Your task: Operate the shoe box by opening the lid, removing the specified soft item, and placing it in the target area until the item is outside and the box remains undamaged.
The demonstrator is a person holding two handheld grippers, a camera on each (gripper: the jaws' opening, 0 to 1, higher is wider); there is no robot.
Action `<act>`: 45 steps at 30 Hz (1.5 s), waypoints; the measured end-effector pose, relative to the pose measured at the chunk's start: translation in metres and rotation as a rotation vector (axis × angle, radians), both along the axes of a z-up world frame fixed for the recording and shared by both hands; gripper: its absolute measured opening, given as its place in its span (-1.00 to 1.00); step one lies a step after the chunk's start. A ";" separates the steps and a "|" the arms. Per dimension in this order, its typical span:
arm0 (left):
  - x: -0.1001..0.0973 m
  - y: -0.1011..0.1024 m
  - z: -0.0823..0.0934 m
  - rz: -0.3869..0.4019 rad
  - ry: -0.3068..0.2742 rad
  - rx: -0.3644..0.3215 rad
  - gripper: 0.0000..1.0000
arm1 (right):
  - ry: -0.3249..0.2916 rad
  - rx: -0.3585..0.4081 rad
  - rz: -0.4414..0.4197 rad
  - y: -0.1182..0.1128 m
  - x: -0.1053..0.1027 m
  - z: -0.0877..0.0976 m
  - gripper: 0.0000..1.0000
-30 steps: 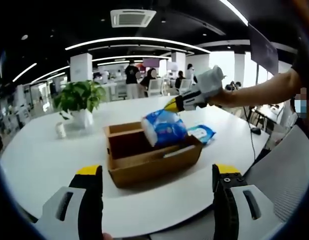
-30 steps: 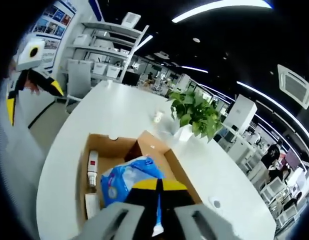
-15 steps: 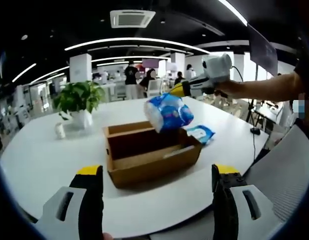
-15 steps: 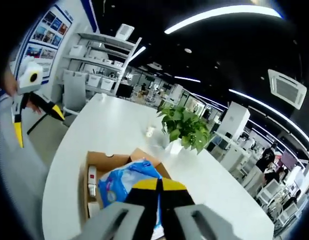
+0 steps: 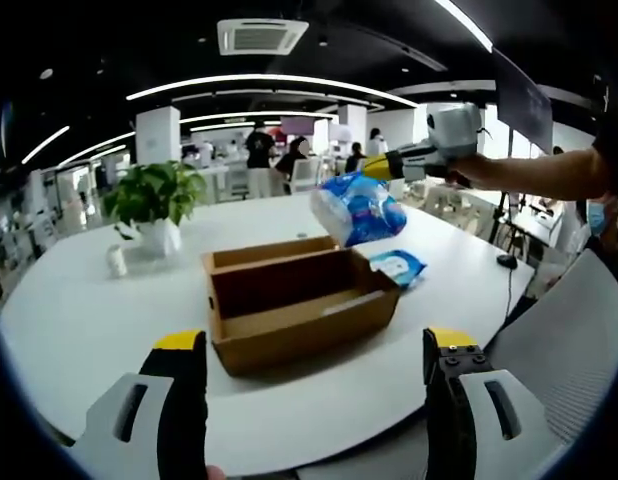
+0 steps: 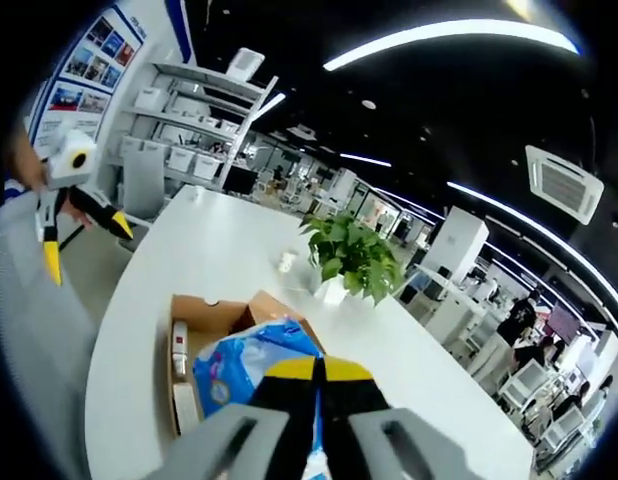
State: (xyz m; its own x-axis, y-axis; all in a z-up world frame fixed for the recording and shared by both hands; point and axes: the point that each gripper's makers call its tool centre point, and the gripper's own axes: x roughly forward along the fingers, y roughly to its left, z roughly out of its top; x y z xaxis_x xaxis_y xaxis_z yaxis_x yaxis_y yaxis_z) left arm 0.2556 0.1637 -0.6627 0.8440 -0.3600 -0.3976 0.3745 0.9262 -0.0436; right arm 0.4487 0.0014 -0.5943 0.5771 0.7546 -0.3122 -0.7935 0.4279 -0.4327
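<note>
The brown cardboard shoe box stands open on the white table, and I see it from above too, box. The soft blue pack hangs in the air above the box's far right corner. My right gripper is shut on it, held by a person's arm. In the right gripper view the pack lies just under the closed jaws of the right gripper. My left gripper stands open near the table's front edge, holding nothing; it shows as the left gripper too.
A second blue pack lies on the table right of the box. A potted plant and a small white cup stand at the far left. A white and red item lies in the box. Chairs and people are beyond the table.
My right gripper has lifted the blue pack up out of the box and carried it to the right. The left gripper has stayed open in place.
</note>
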 end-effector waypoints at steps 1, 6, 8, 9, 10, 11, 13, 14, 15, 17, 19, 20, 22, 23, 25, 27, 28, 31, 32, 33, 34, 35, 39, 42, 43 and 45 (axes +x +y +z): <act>0.000 0.000 0.000 0.000 0.001 -0.001 0.85 | -0.002 0.000 -0.003 -0.002 0.000 0.000 -1.00; -0.001 -0.003 -0.002 -0.013 0.011 0.010 0.84 | -0.009 0.002 -0.043 -0.027 0.000 0.002 -1.00; -0.002 -0.004 -0.002 -0.019 0.013 0.014 0.84 | -0.019 0.001 -0.054 -0.036 0.000 0.002 -1.00; -0.002 -0.005 -0.002 -0.021 0.013 0.016 0.84 | -0.017 0.003 -0.066 -0.043 0.000 0.002 -1.00; -0.002 -0.005 -0.003 -0.022 0.015 0.017 0.84 | -0.015 0.004 -0.075 -0.048 0.000 0.002 -1.00; -0.002 -0.005 -0.003 -0.023 0.017 0.018 0.84 | -0.016 0.005 -0.085 -0.055 0.000 0.002 -1.00; -0.003 -0.006 -0.003 -0.027 0.019 0.019 0.84 | -0.017 0.009 -0.109 -0.066 0.001 0.002 -1.00; -0.003 -0.007 -0.003 -0.029 0.019 0.019 0.84 | -0.019 0.010 -0.119 -0.071 0.002 0.002 -1.00; -0.003 -0.007 -0.003 -0.033 0.019 0.020 0.84 | -0.023 0.008 -0.130 -0.078 0.002 0.002 -1.00; -0.003 -0.007 -0.003 -0.032 0.017 0.020 0.84 | -0.027 0.016 -0.154 -0.089 0.004 0.004 -1.00; -0.003 -0.006 -0.002 -0.027 0.015 0.019 0.85 | -0.030 0.023 -0.181 -0.101 0.004 0.004 -1.00; -0.003 -0.006 -0.002 -0.025 0.014 0.016 0.85 | -0.034 0.014 -0.194 -0.110 0.004 0.003 -1.00; -0.003 -0.004 -0.002 -0.017 0.015 0.011 0.85 | -0.039 0.008 -0.216 -0.121 0.005 0.001 -1.00; -0.003 -0.004 -0.002 -0.015 0.016 0.008 0.85 | -0.032 0.015 -0.240 -0.130 0.006 0.000 -1.00; -0.003 -0.004 -0.003 -0.016 0.023 0.008 0.85 | -0.035 0.013 -0.266 -0.143 0.007 -0.003 -1.00; -0.004 -0.006 -0.004 -0.026 0.027 0.015 0.85 | -0.044 -0.008 -0.286 -0.156 0.007 -0.009 -1.00; -0.004 -0.006 -0.004 -0.029 0.028 0.016 0.85 | -0.038 0.001 -0.297 -0.160 0.007 -0.010 -1.00; -0.004 -0.006 -0.005 -0.026 0.031 0.012 0.85 | -0.027 -0.007 -0.331 -0.175 0.010 -0.018 -1.00; -0.004 -0.005 -0.005 -0.022 0.032 0.011 0.86 | -0.023 -0.007 -0.345 -0.182 0.011 -0.022 -1.00; -0.004 -0.005 -0.005 -0.019 0.033 0.011 0.86 | -0.025 -0.009 -0.354 -0.186 0.011 -0.024 -1.00; -0.004 -0.004 -0.005 -0.017 0.033 0.012 0.86 | -0.017 -0.009 -0.365 -0.193 0.012 -0.028 -1.00; -0.004 -0.004 -0.005 -0.016 0.033 0.013 0.86 | -0.016 -0.011 -0.371 -0.197 0.012 -0.030 -1.00; -0.004 -0.004 -0.004 -0.012 0.031 0.017 0.86 | -0.004 -0.023 -0.403 -0.218 0.014 -0.042 -1.00; -0.004 -0.003 -0.004 -0.007 0.031 0.013 0.86 | 0.013 -0.029 -0.432 -0.231 0.016 -0.050 -1.00; -0.004 -0.003 -0.004 -0.006 0.031 0.013 0.86 | 0.011 -0.033 -0.436 -0.234 0.016 -0.051 -1.00; -0.004 -0.003 -0.004 -0.006 0.032 0.015 0.86 | 0.012 -0.051 -0.447 -0.242 0.017 -0.057 -1.00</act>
